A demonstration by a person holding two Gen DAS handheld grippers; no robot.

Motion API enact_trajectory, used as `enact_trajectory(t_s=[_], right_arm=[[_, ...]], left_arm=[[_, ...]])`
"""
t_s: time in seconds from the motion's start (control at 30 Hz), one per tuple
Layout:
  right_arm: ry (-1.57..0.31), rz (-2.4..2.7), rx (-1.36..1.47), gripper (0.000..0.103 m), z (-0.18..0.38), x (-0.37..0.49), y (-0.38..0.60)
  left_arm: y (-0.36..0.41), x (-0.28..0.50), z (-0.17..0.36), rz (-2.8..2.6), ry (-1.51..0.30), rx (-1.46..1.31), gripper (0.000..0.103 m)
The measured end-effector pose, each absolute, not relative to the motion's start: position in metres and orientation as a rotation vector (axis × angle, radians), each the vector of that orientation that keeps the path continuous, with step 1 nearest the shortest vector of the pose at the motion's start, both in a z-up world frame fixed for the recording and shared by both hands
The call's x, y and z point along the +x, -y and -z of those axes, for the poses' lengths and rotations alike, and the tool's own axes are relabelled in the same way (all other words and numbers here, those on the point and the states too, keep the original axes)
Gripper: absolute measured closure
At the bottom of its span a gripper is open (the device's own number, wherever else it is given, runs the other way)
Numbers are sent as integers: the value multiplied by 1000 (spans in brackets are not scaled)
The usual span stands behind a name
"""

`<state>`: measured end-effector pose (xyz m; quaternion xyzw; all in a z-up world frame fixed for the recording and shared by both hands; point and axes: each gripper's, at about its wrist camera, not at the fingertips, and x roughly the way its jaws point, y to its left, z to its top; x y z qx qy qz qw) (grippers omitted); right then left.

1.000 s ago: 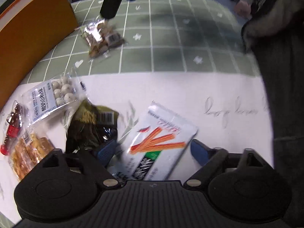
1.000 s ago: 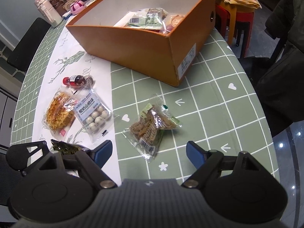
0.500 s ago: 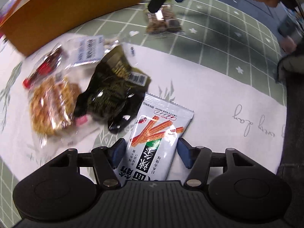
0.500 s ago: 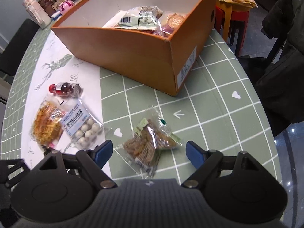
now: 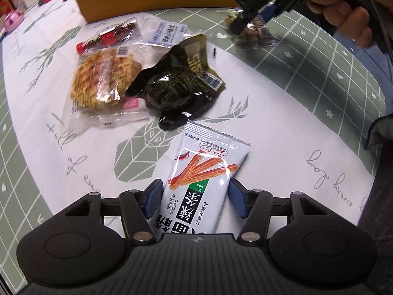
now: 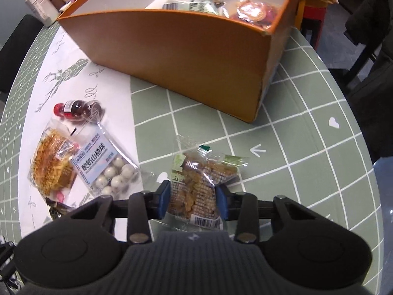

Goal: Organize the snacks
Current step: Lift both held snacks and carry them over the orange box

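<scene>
**Both grippers on snack packets**

At the bottom centre of the right wrist view, the right gripper (image 6: 192, 200) pinches a clear packet of brown crisps (image 6: 196, 184) on the green grid tablecloth (image 6: 307, 152), its blue pads pressed into the wrapper. The orange box (image 6: 186, 73) stands above it, snacks inside.

In the left wrist view, the left gripper (image 5: 195, 200) has just been closing around a white spicy-stick packet (image 5: 203, 172) at lower centre; its pads sit against the packet's edges. A black packet (image 5: 176, 86) and a waffle packet (image 5: 103, 76) lie at upper left.
</scene>
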<state>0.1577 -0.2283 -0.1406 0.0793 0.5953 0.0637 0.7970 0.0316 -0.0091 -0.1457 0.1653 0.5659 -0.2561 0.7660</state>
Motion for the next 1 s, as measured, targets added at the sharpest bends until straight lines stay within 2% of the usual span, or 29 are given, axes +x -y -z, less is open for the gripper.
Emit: enact_trajectory(t_s=[0.33, 1.0], right_arm=[[-1267, -194, 86, 68, 122, 139, 226], [-1107, -307, -10, 69, 31, 152, 216]], left_arm=[[-2, 33, 125, 498, -1247, 289, 39], [-5, 105, 17, 397, -1073, 297, 39]])
